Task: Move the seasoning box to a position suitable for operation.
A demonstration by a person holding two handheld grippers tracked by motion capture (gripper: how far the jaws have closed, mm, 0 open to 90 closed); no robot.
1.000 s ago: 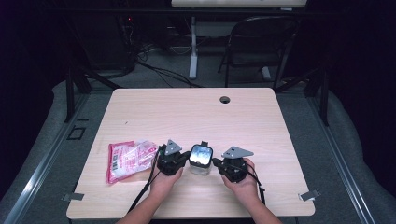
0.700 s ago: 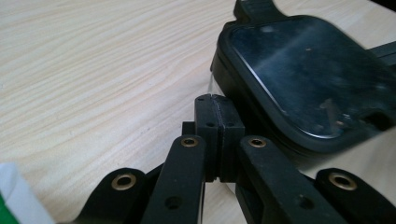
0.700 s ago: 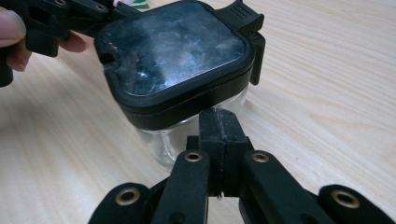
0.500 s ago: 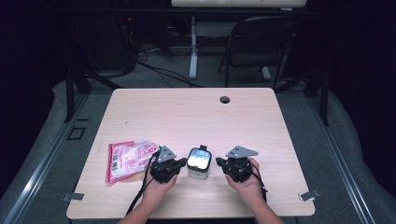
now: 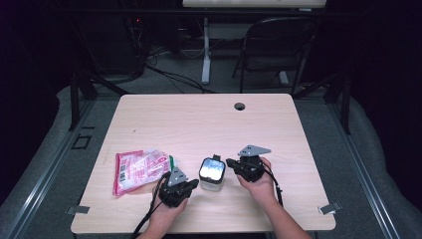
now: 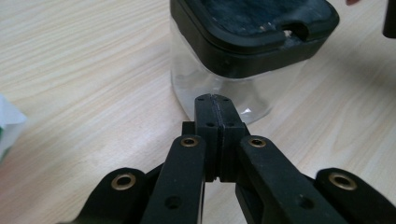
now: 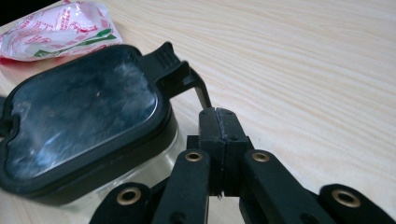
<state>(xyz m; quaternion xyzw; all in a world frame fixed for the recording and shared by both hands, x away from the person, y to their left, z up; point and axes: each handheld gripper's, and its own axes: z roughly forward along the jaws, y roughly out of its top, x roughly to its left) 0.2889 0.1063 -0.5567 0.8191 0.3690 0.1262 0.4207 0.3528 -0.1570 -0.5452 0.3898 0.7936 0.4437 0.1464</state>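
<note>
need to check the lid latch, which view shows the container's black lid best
The right gripper view: the black lid shows whole with its latch tab. The left gripper view shows one lid edge; the high view shows it small.

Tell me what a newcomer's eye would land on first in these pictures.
First, the clear container with a black lid standing near the front edge of the wooden table, flanked by two hand-held grippers with jaws shut: the left gripper on one side of it and the right gripper on the other. Next, the red-and-white plastic packet lying flat to the container's left.
</note>
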